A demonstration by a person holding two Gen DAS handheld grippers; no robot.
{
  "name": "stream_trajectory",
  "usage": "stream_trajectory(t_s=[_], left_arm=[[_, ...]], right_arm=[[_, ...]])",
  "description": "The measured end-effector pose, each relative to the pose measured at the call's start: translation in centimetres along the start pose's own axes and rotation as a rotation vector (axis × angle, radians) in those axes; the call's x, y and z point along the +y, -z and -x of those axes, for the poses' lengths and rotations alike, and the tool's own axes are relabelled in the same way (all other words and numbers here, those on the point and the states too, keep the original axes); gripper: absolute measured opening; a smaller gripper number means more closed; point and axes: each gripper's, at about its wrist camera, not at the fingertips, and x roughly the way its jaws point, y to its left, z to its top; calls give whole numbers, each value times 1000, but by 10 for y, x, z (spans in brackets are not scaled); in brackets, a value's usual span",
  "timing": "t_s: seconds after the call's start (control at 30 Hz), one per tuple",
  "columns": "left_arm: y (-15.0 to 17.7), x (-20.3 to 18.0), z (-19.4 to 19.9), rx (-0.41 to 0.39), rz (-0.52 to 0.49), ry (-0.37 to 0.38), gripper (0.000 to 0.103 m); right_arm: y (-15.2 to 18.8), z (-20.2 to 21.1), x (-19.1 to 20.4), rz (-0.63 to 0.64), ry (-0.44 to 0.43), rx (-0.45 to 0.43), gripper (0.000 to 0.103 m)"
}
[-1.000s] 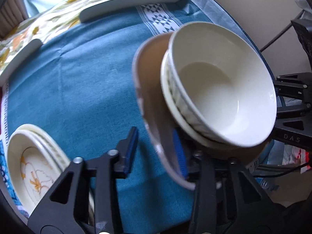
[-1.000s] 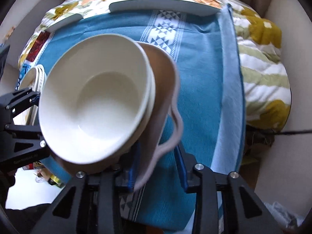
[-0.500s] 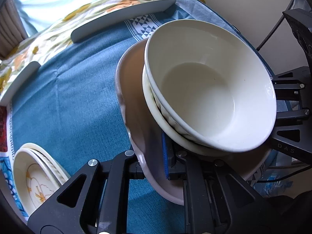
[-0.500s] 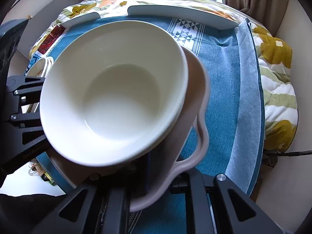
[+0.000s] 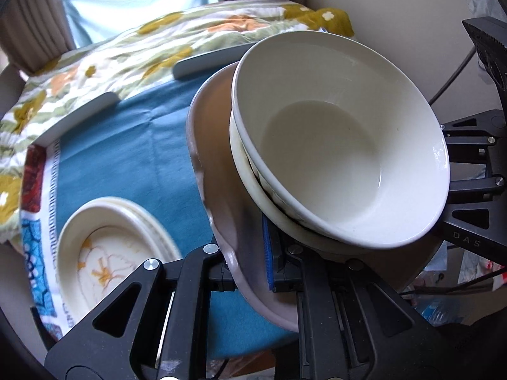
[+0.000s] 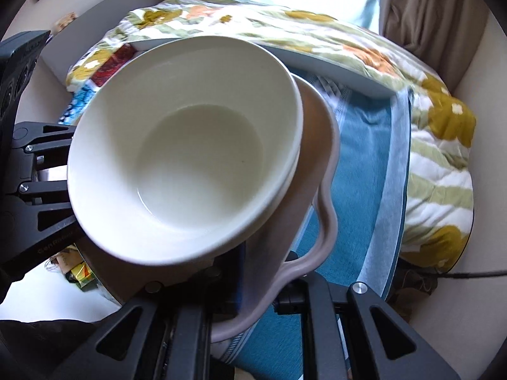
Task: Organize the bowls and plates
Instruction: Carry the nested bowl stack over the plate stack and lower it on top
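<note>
A brown wavy-rimmed plate point(image 5: 218, 164) carries a stack of white bowls point(image 5: 332, 158). My left gripper point(image 5: 250, 269) is shut on the plate's near rim. In the right wrist view my right gripper point(image 6: 256, 291) is shut on the opposite rim of the same brown plate point(image 6: 317, 171), with the white bowls point(image 6: 190, 145) on it. The plate is held up above the blue cloth point(image 5: 126, 152). A stack of cream plates with an orange flower print point(image 5: 107, 250) sits on the cloth at lower left in the left wrist view.
A flowered quilt point(image 6: 437, 171) surrounds the blue cloth point(image 6: 358, 171). Grey raised table edges point(image 5: 209, 60) lie at the far side, also in the right wrist view point(image 6: 342, 69). Curtains point(image 6: 421, 9) hang behind. Black stands and cables point(image 5: 475, 158) are at the right.
Both grippers closed onto the brown plate's rims and lifted it with the bowls. The views tilted up, showing more of the quilt and curtains.
</note>
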Motion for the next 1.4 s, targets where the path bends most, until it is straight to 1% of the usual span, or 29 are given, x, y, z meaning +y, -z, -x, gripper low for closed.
stream_trajectory(t_s=[0.2, 0.4, 0.5, 0.6, 0.8, 0.93, 1.1, 1.3, 1.4], left_arm=[[16, 39, 37, -13, 73, -20, 10], [43, 90, 58, -14, 109, -18, 10], [55, 120, 56, -2, 100, -3, 9], [67, 150, 51, 19, 79, 8, 9], [83, 192, 33, 54, 40, 21, 8], [91, 205, 21, 67, 34, 31, 8], [99, 209, 10, 86, 36, 31, 8], [109, 212, 3, 95, 66, 27, 8], [111, 214, 2, 87, 82, 32, 8]], right_arm=[[-25, 16, 39, 74, -12, -14, 12], [-45, 10, 85, 96, -20, -9, 12], [-54, 0, 109, 79, -18, -2, 12], [-62, -16, 133, 34, -17, 9, 12], [-75, -47, 177, -29, -10, 37, 12], [-76, -63, 189, -55, -10, 55, 12], [-76, -75, 197, -57, 3, 62, 12], [-74, -83, 201, -57, 6, 45, 12], [-75, -83, 200, -48, 10, 36, 12]])
